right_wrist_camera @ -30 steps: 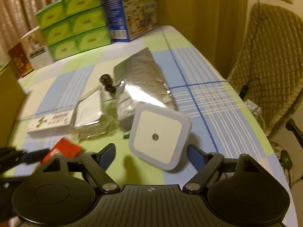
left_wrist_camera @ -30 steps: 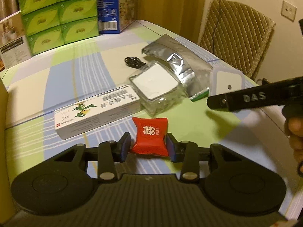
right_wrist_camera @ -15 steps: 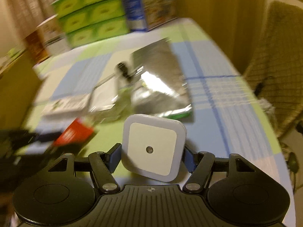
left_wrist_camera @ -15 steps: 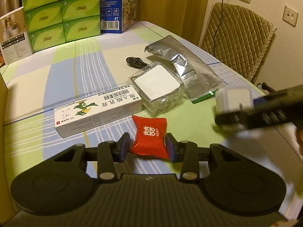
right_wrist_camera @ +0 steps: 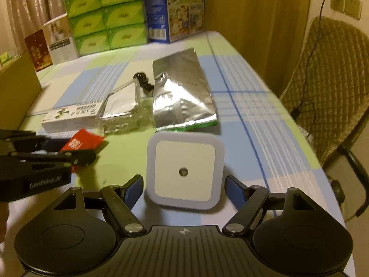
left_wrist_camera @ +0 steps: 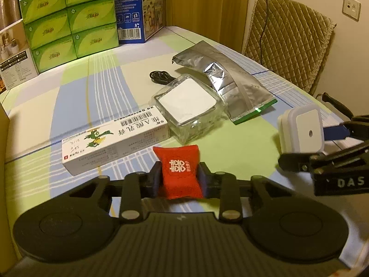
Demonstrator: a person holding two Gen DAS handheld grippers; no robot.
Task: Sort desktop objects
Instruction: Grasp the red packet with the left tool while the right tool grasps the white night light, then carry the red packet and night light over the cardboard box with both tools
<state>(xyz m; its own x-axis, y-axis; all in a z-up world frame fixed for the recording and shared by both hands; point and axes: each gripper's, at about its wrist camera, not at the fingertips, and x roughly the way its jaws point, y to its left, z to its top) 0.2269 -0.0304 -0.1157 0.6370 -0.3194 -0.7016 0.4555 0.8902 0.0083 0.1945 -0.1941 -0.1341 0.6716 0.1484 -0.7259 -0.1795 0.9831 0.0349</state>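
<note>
- Since half a second earlier, the night light (right_wrist_camera: 185, 170) had been let go: the right gripper (right_wrist_camera: 184, 188) was seen spread, its blue pads clear of the light on both sides, where they had been pressed to it before.
- The light was set near the table (right_wrist_camera: 242, 106) edge; a nudge from the open fingers could have tipped it off.
- The left gripper (left_wrist_camera: 179, 178) was kept clenched on the red pouch (left_wrist_camera: 178, 170), just in front of the white box (left_wrist_camera: 115, 142); being soft, the pouch could have slipped out if the squeeze eased.
- "DAS" was read on the right gripper, "GenRobot.ai" on the left, a double-happiness sign on the pouch.
</note>
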